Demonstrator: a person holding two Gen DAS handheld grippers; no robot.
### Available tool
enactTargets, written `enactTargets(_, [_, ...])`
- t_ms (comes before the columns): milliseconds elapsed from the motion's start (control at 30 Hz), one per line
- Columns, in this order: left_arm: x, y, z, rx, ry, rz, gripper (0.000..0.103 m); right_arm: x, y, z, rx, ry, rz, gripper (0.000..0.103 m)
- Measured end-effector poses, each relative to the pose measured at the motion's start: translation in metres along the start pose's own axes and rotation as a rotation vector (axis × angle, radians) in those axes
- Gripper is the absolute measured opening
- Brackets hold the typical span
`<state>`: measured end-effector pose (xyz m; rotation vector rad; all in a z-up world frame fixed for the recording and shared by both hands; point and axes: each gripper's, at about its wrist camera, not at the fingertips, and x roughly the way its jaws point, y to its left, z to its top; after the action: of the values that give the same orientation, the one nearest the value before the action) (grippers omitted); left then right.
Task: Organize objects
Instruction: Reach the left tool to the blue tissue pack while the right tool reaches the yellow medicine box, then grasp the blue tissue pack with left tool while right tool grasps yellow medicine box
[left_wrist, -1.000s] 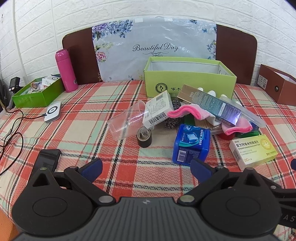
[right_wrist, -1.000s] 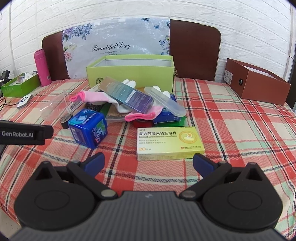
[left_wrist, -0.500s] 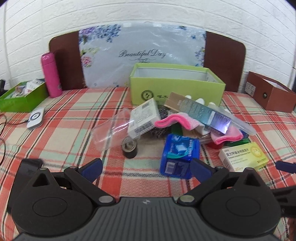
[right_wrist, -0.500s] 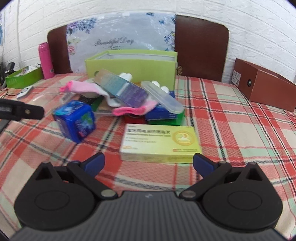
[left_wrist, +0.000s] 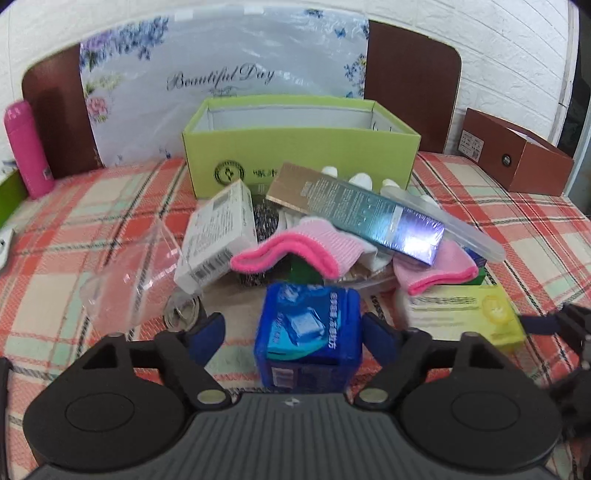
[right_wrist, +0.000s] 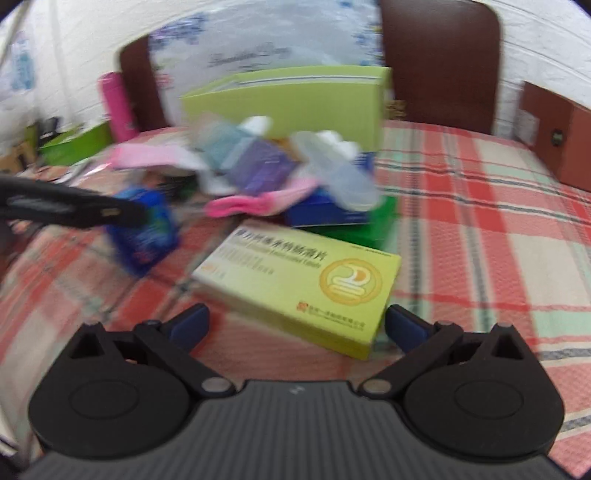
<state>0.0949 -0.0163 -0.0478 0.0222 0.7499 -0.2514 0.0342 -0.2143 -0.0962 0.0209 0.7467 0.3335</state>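
Since a second ago both grippers are closing in on the heap: the left gripper (left_wrist: 293, 326), which was hanging back over the near edge of the bed, is now straddling the blue packet (left_wrist: 309, 332), and the right gripper (right_wrist: 295, 321) is now bracketing the near end of the yellow medicine box (right_wrist: 299, 286), which was lying further ahead of it. Both are standing wide, holding nothing; whether the fingers are touching their targets is hard to tell, and the right wrist view is blurring with motion. The step in hand looks like a two-handed pick, each hand taking the nearest item off the front of the pile on the plaid bed cover (left_wrist: 110, 206). Next, each gripper is likely needing to settle and squeeze across the sides of its item, then lift toward the open green box (left_wrist: 299, 147) standing behind the pile toward the headboard. The packet is standing upright and may tip; the medicine box is lying flat and angled, so the right hand is probably needing some twist.
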Motion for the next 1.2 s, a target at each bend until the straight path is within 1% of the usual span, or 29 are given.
enactTargets(33, [0.000, 0.004, -0.003, -0.022, 0.006, -0.019, 0.069, -0.006, 0.008, -0.002, -0.011, 0.002, 0.071, 0.103])
enactTargets(67, [-0.002, 0.008, -0.006, -0.042, 0.012, -0.033, 0.064, -0.011, 0.015, -0.004, -0.028, -0.001, 0.121, 0.103])
enactTargets(100, [-0.005, 0.011, -0.009, -0.054, 0.009, -0.038, 0.064, -0.017, 0.022, -0.005, -0.057, -0.011, 0.150, 0.103])
enactTargets(133, [-0.008, 0.012, -0.012, -0.053, 0.005, -0.032, 0.064, -0.022, 0.027, -0.004, -0.088, -0.028, 0.140, 0.103])
enactTargets(233, [-0.014, 0.014, -0.016, -0.034, -0.004, -0.008, 0.064, -0.023, 0.029, 0.007, -0.165, -0.087, 0.050, 0.103])
enactTargets(267, [-0.014, 0.014, -0.016, -0.029, -0.004, -0.008, 0.064, -0.019, 0.027, 0.010, -0.175, -0.083, 0.041, 0.103])
enactTargets(333, [-0.014, 0.015, -0.015, -0.025, 0.003, -0.007, 0.065, -0.003, 0.024, 0.018, -0.186, -0.059, 0.054, 0.103])
enactTargets(400, [-0.014, 0.016, -0.015, -0.021, 0.008, -0.009, 0.065, 0.013, 0.022, 0.019, -0.175, -0.021, 0.065, 0.103])
enactTargets(433, [-0.014, 0.017, -0.015, -0.019, 0.009, -0.014, 0.065, 0.018, 0.022, 0.019, -0.166, -0.003, 0.055, 0.103])
enactTargets(467, [-0.015, 0.018, -0.016, -0.022, 0.011, -0.023, 0.064, 0.021, 0.022, 0.016, -0.138, 0.023, 0.031, 0.095])
enactTargets(500, [-0.016, 0.020, -0.017, -0.027, 0.012, -0.029, 0.063, 0.019, 0.024, 0.012, -0.105, 0.031, 0.016, 0.087])
enactTargets(533, [-0.017, 0.021, -0.018, -0.029, 0.014, -0.030, 0.063, 0.015, 0.026, 0.008, -0.079, 0.033, 0.015, 0.077])
enactTargets(567, [-0.019, 0.021, -0.019, -0.026, 0.018, -0.029, 0.063, 0.010, 0.029, 0.004, -0.061, 0.036, 0.014, 0.076])
enactTargets(600, [-0.020, 0.020, -0.019, -0.018, 0.019, -0.027, 0.063, 0.003, 0.034, 0.000, -0.053, 0.041, 0.026, 0.076])
enactTargets(667, [-0.020, 0.017, -0.020, -0.002, 0.016, -0.020, 0.063, -0.004, 0.045, -0.005, -0.079, 0.058, 0.060, 0.077])
enactTargets(700, [-0.019, 0.016, -0.020, 0.004, 0.010, -0.012, 0.063, -0.006, 0.051, -0.006, -0.101, 0.055, 0.057, 0.078])
enactTargets(767, [-0.016, 0.013, -0.018, 0.009, 0.010, 0.001, 0.064, -0.003, 0.058, 0.000, -0.128, 0.043, 0.021, 0.089])
enactTargets(833, [-0.014, 0.013, -0.017, -0.002, 0.019, 0.003, 0.064, 0.005, 0.061, 0.008, -0.116, 0.049, -0.016, 0.089])
enactTargets(900, [-0.013, 0.014, -0.016, -0.015, 0.019, -0.004, 0.064, 0.014, 0.061, 0.016, -0.084, 0.051, -0.026, 0.088])
enactTargets(1000, [-0.010, 0.015, -0.016, -0.021, 0.026, -0.003, 0.064, 0.024, 0.067, 0.018, -0.086, 0.051, -0.047, 0.079])
enactTargets(1067, [-0.009, 0.017, -0.018, -0.030, 0.034, -0.021, 0.063, 0.028, 0.068, 0.015, -0.076, 0.058, -0.059, 0.067])
enactTargets(1133, [-0.012, 0.019, -0.020, -0.042, 0.029, -0.033, 0.062, 0.025, 0.068, 0.011, -0.060, 0.045, -0.060, 0.066])
enactTargets(1200, [-0.017, 0.020, -0.022, -0.041, 0.033, -0.045, 0.062, 0.018, 0.068, 0.009, -0.045, 0.052, -0.046, 0.065])
